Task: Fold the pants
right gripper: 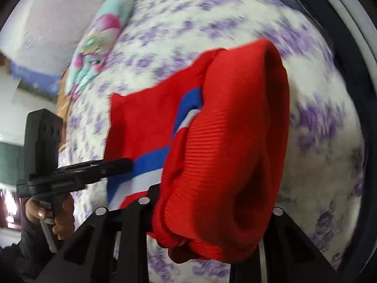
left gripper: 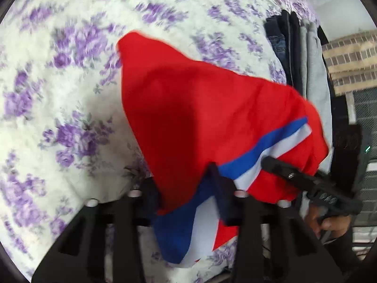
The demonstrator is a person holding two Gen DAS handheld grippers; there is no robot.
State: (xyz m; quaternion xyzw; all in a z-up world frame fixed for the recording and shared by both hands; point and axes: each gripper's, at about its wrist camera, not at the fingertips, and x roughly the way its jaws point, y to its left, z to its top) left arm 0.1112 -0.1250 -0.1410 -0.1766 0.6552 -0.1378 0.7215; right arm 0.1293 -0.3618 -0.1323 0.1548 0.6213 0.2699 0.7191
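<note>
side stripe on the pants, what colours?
Blue and white, on the red pants; the stripe shows best in the left wrist view.

Bed: your white bedspread (left gripper: 70,108) with purple flowers fills both views.
Far right edge: your stacked dark and grey clothes (left gripper: 304,54).
Far left corner: your colourful pillow (right gripper: 101,35).

Red pants (left gripper: 200,108) w/ blue & white side stripe hang over the floral bed (left gripper: 70,94), lifted. Left gripper (left gripper: 186,188) pinches the cloth near the stripe; right gripper (left gripper: 271,162) grips it just beside. Folded dark & grey clothes (left gripper: 304,54) stacked at bed's far right edge.
</note>
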